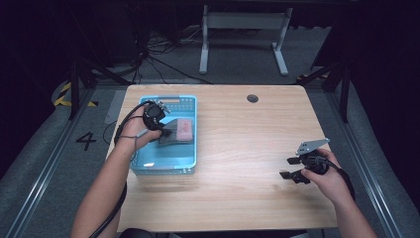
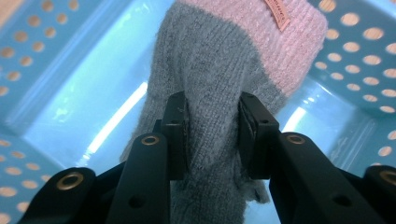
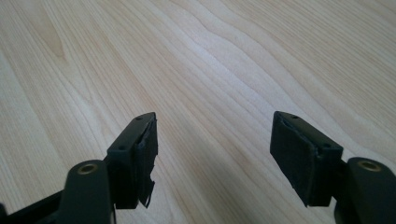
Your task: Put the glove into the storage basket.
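A knitted glove, grey with a pink cuff and a small label, hangs inside the blue perforated basket at the table's left. My left gripper is shut on its grey part, both pads pressing the fabric. From the high view, that left gripper reaches into the basket and the glove lies partly under it. My right gripper stands open over bare wood with nothing between its pads. It shows as the right gripper near the table's right front, held in the person's hand.
The wooden table has a round cable hole near its far edge. Beyond it, white desk legs and cables lie on the dark floor. Metal rails run along both sides of the table.
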A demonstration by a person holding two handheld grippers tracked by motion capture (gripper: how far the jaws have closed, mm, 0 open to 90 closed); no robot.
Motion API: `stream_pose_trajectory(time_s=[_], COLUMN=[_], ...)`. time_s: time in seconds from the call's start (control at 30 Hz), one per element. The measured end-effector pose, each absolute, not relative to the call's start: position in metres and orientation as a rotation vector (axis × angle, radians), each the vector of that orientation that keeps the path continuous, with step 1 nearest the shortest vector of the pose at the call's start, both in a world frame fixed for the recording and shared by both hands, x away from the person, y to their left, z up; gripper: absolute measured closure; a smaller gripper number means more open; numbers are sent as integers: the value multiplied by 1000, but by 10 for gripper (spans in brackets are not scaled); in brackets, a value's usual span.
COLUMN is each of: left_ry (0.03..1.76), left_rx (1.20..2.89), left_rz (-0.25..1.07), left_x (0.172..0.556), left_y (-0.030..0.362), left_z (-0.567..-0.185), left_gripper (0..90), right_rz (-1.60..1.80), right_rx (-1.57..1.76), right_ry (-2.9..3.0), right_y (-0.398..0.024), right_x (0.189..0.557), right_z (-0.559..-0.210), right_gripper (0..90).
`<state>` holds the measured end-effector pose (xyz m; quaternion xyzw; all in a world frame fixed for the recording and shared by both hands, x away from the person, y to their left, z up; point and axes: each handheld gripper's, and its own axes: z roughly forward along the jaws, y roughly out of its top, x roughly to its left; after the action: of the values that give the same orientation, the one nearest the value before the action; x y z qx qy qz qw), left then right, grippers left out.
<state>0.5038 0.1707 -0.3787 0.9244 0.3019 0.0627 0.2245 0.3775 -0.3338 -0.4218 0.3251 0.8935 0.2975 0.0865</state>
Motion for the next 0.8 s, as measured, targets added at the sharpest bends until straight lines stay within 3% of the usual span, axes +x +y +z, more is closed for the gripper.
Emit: stream_pose_trajectory(time_s=[0.43, 0.8], left_ry=[853, 856], left_rx=[2599, 2597], left_rz=[44, 17], left_x=[520, 526], left_y=[166, 166], left_z=[-405, -414], left_gripper=[662, 602], right_rz=[874, 875], right_rx=[1004, 1004], right_ry=[2645, 2643], right_y=[-341, -339], right_x=[369, 369], right_z=[-425, -424], right_gripper=[318, 309])
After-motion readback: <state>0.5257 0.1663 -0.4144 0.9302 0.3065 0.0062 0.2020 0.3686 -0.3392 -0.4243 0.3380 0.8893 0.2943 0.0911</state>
